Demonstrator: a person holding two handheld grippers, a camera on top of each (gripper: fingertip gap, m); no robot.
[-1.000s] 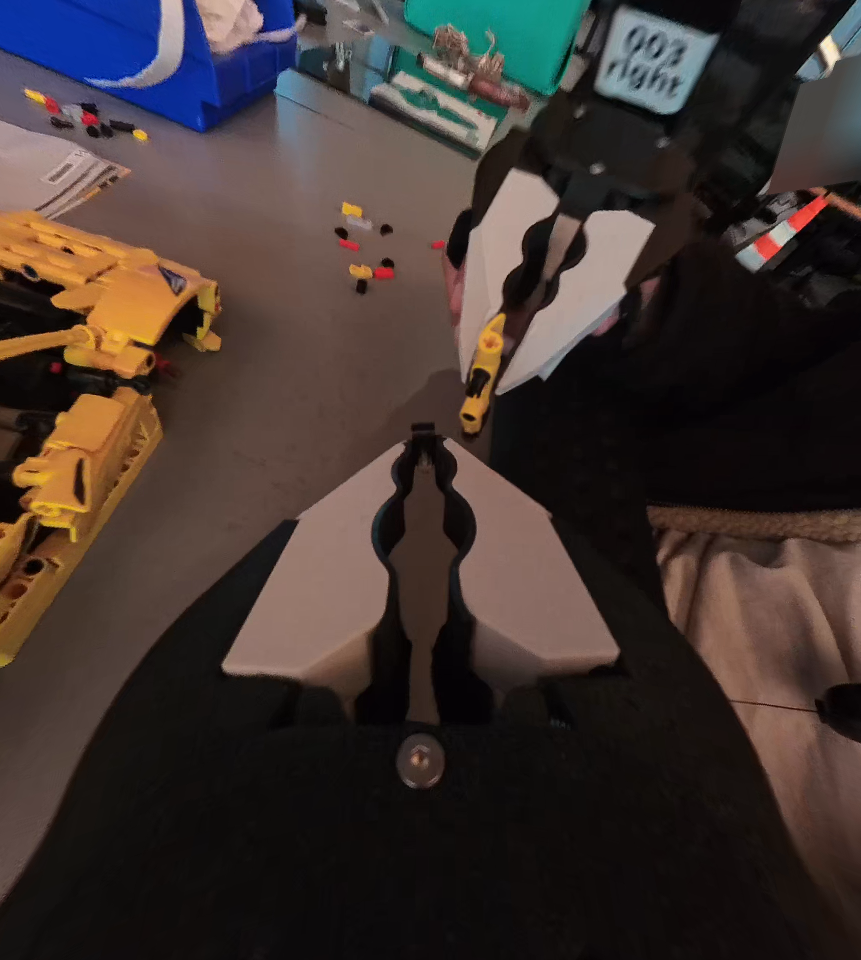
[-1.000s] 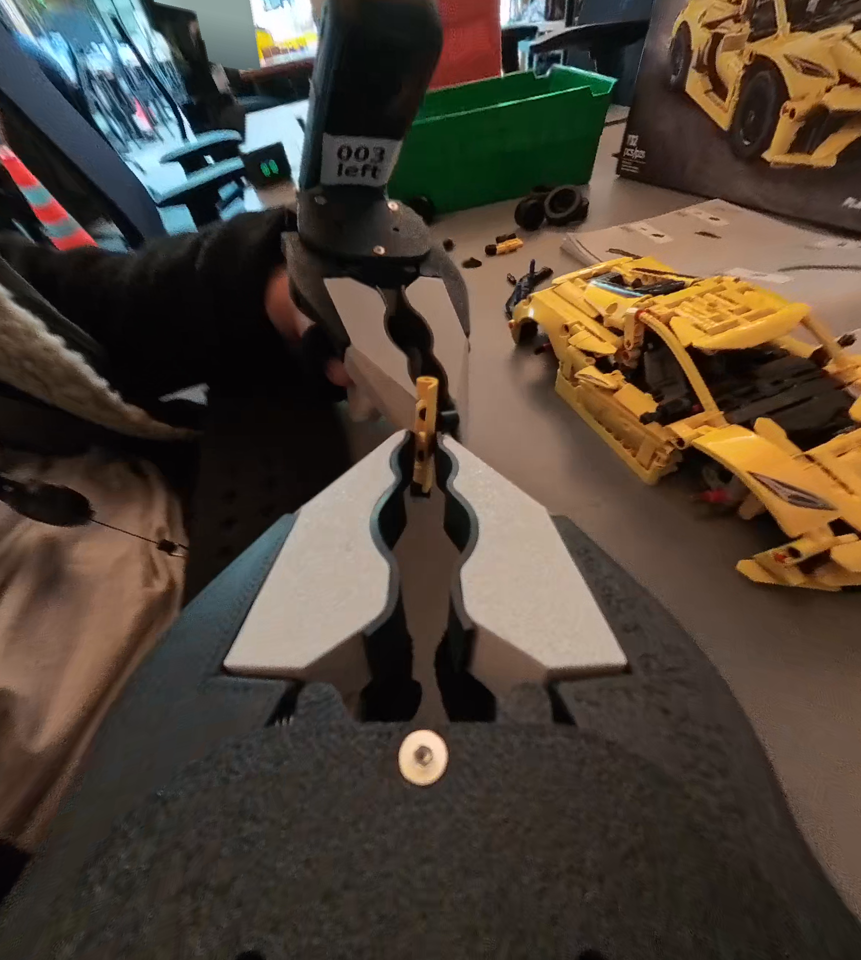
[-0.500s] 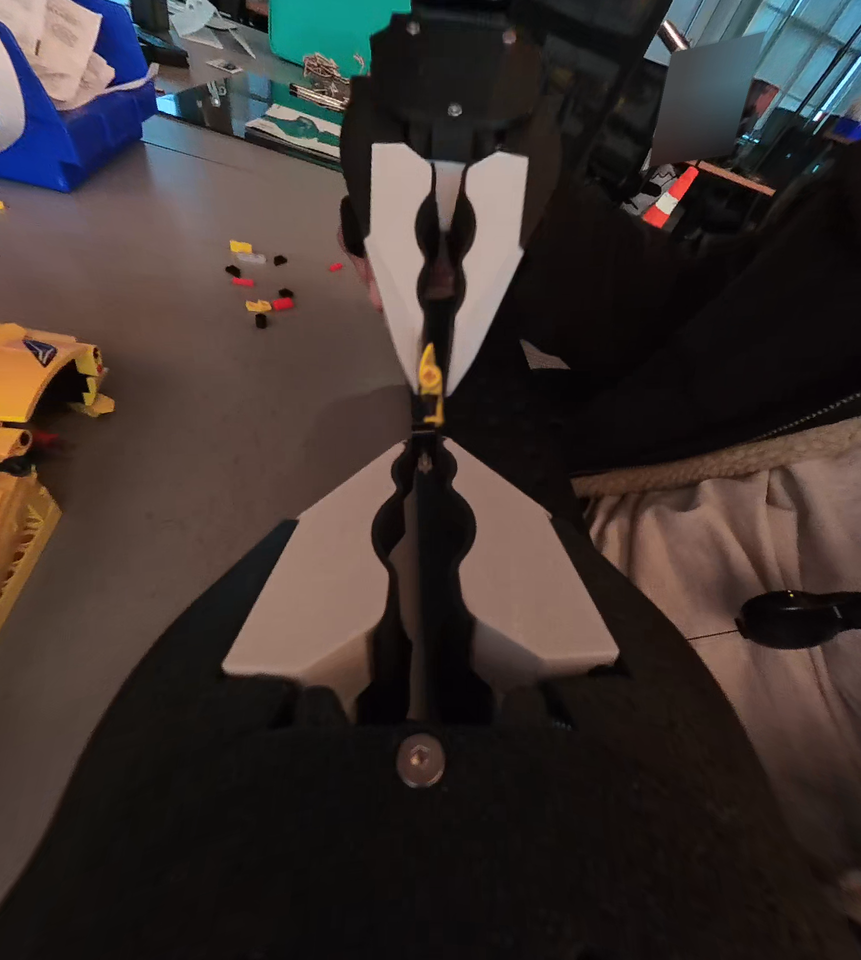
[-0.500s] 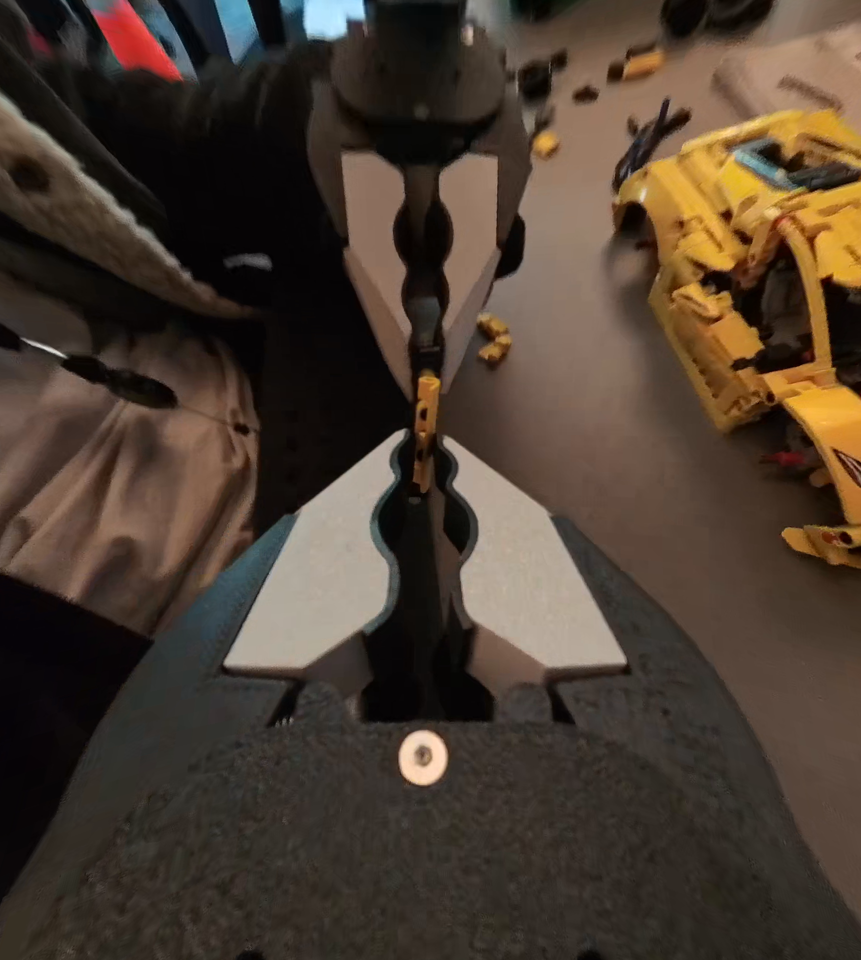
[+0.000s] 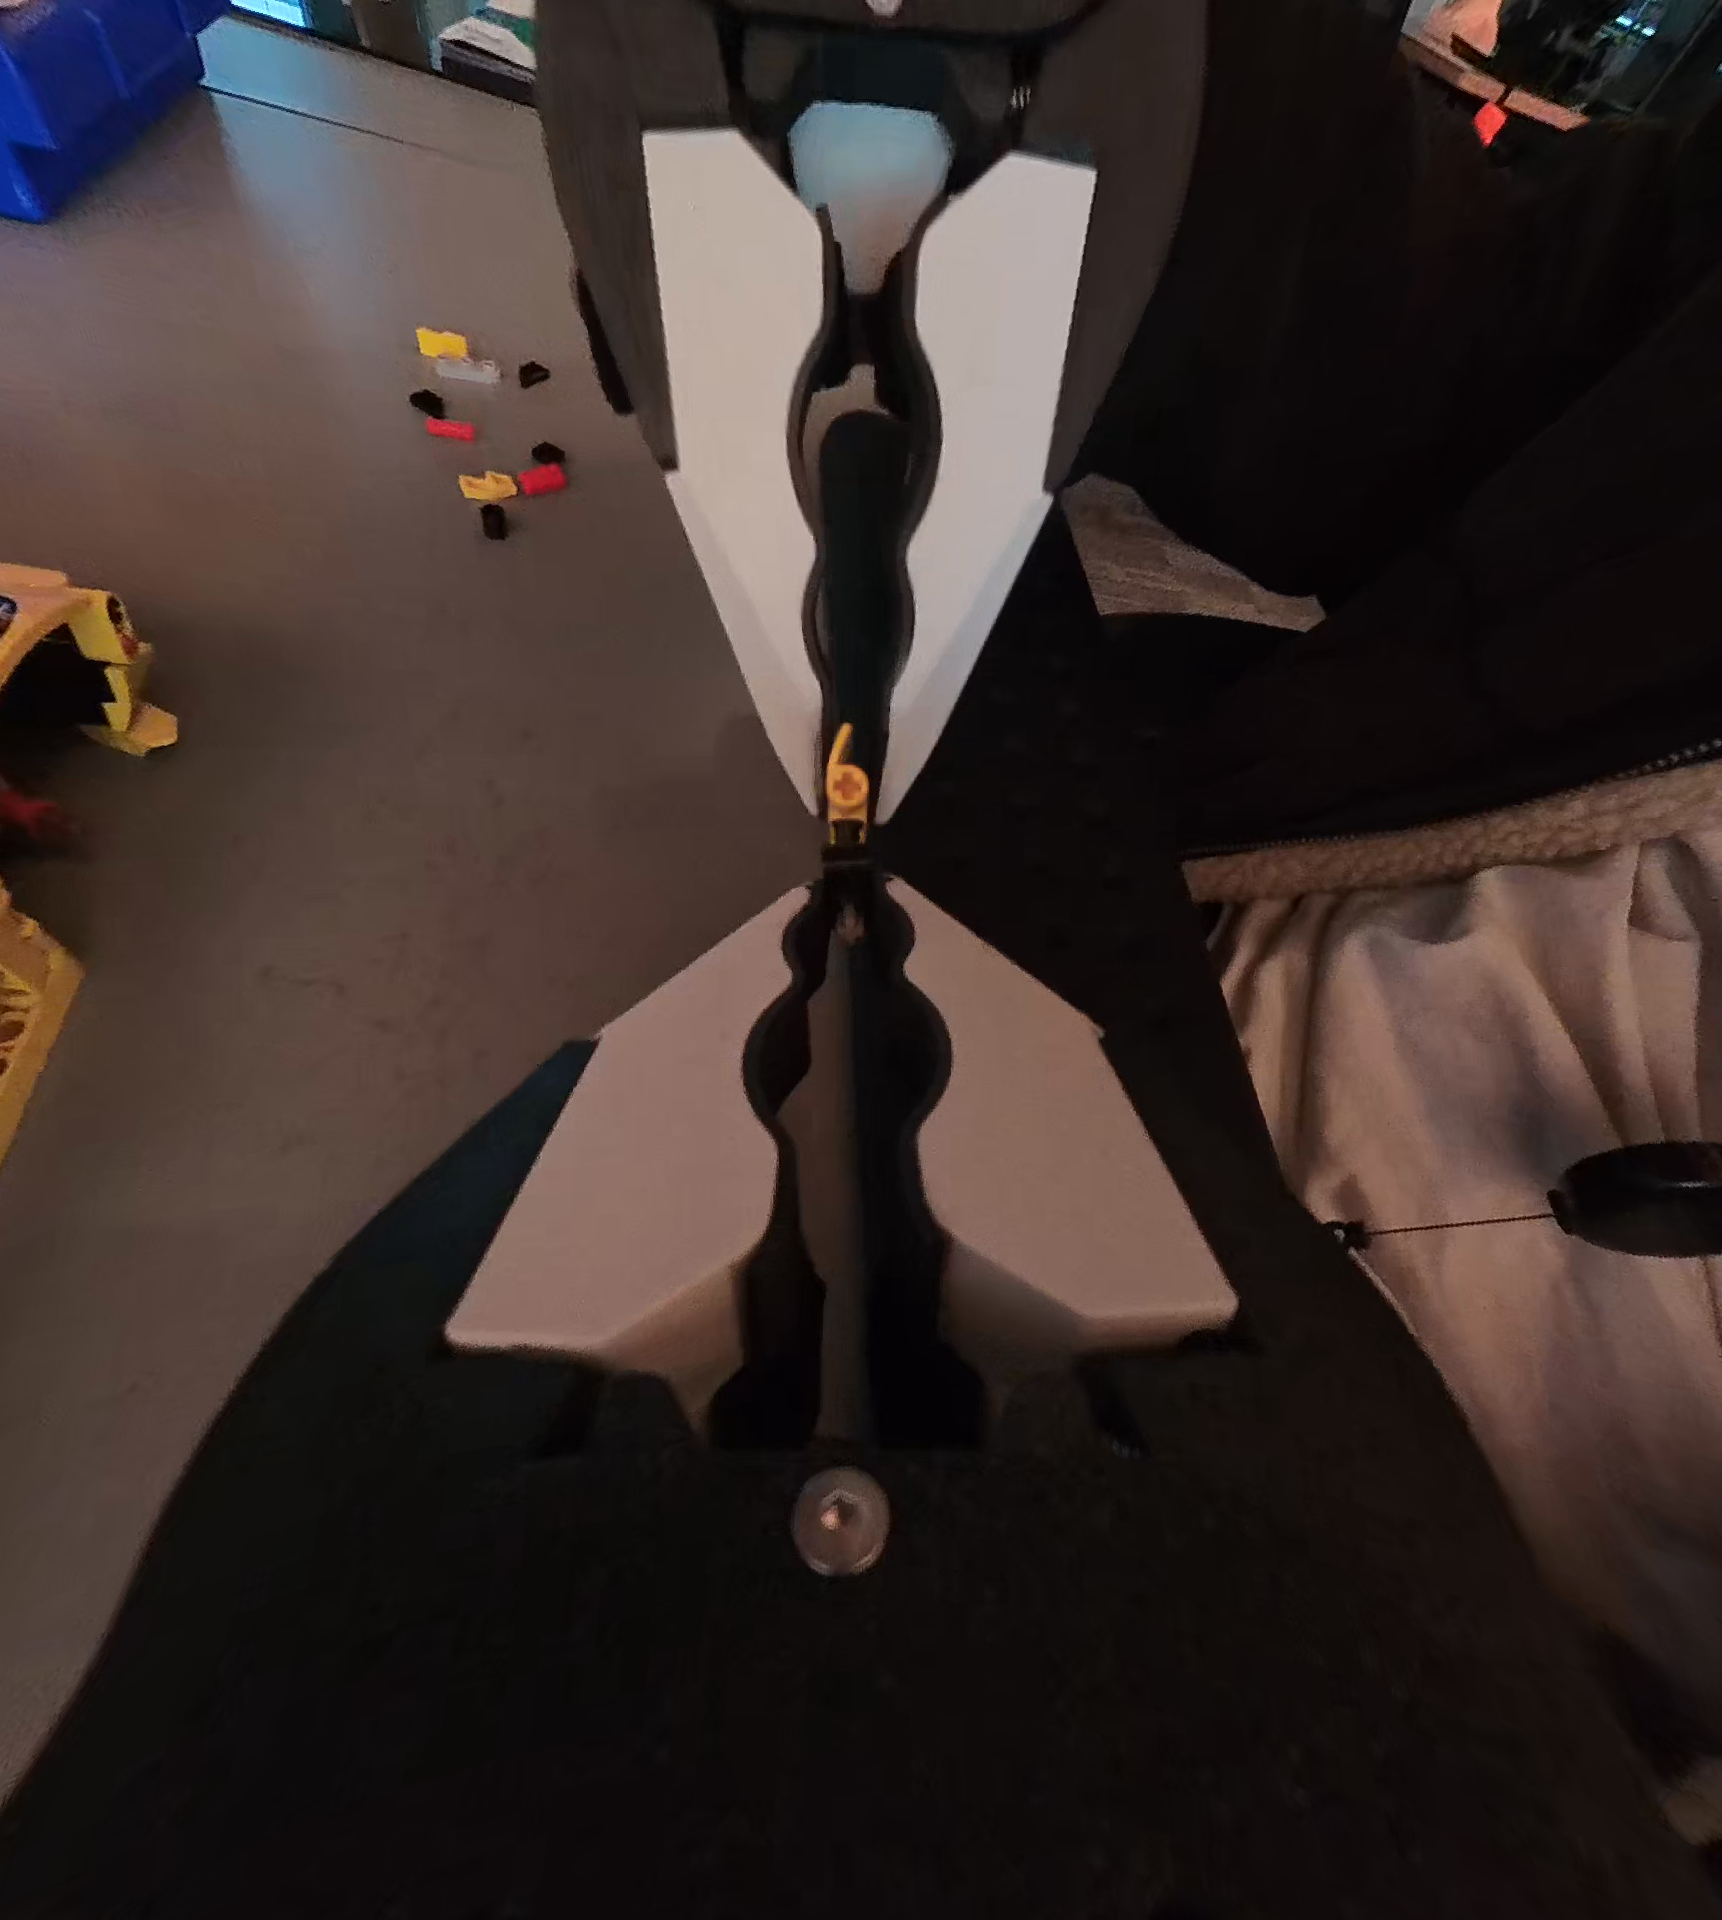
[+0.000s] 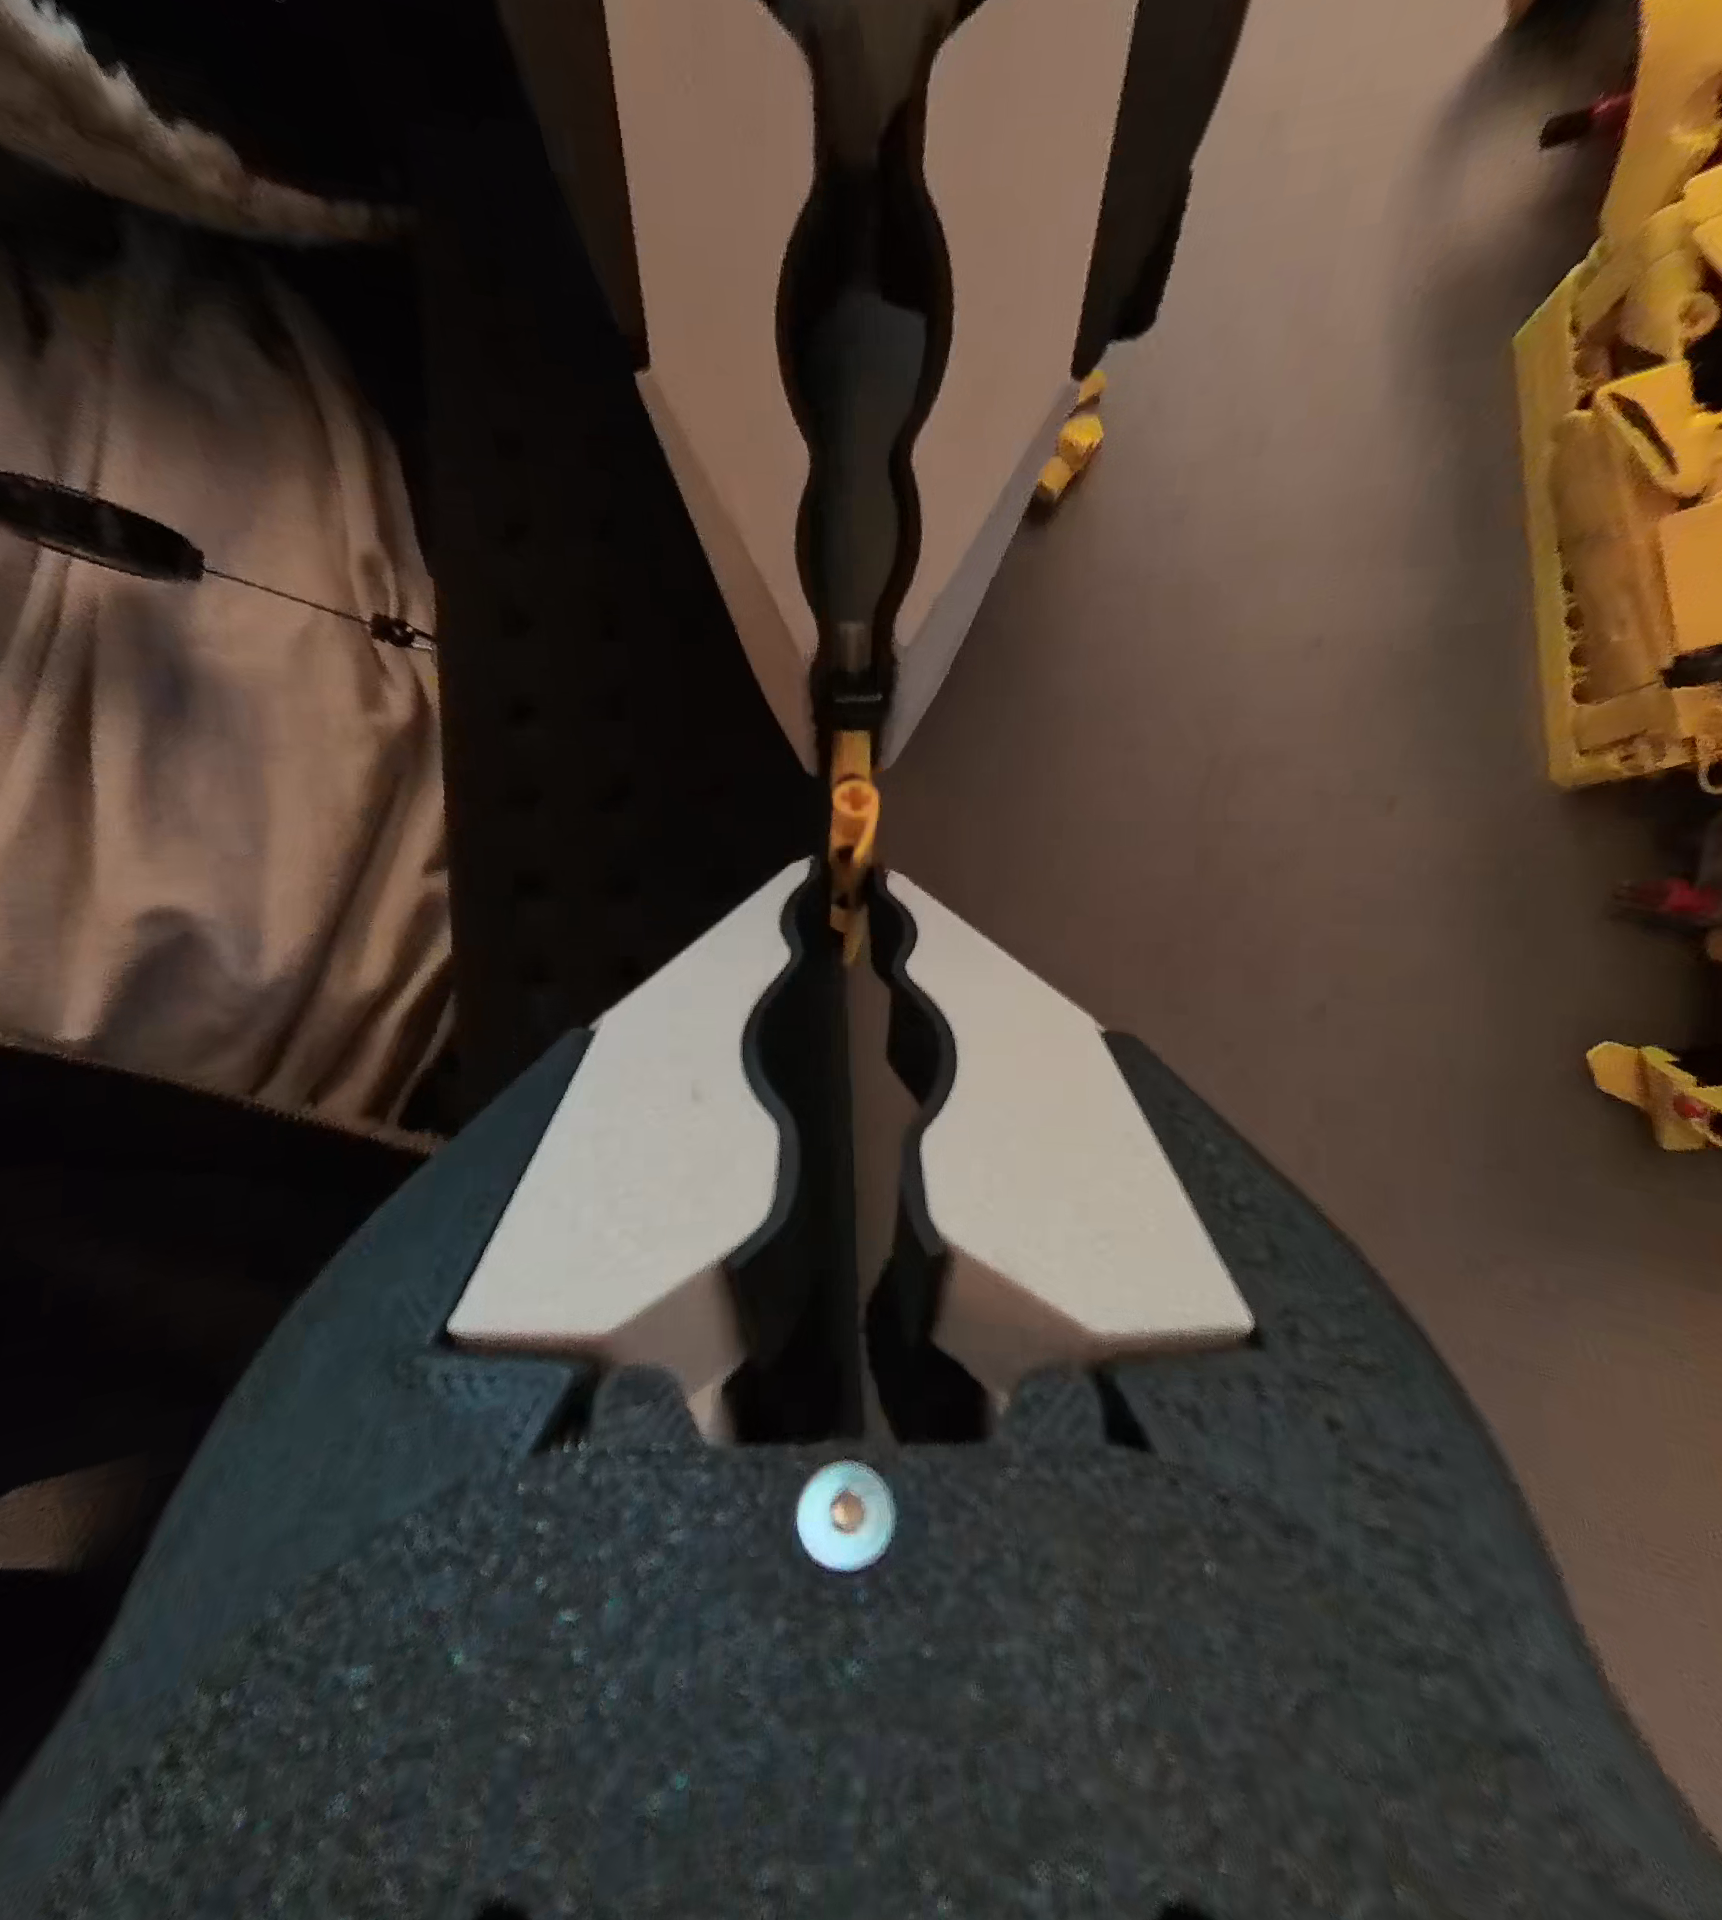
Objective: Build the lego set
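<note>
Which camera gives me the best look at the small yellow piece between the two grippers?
The left wrist view: the yellow piece faces the lens, its cross-shaped hole clear, held in the right gripper. The right wrist view shows the piece edge-on, slightly blurred.

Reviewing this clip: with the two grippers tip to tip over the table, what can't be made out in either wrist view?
- Whether the black pin has seated in the yellow connector: too small, pinched between the tips of the left gripper and right gripper, both views.
- The yellow car: cut off by the frame edge, both views.
- The loose small pieces: too small to identify, left wrist view.
- The blue bin: cropped by the top edge.
</note>
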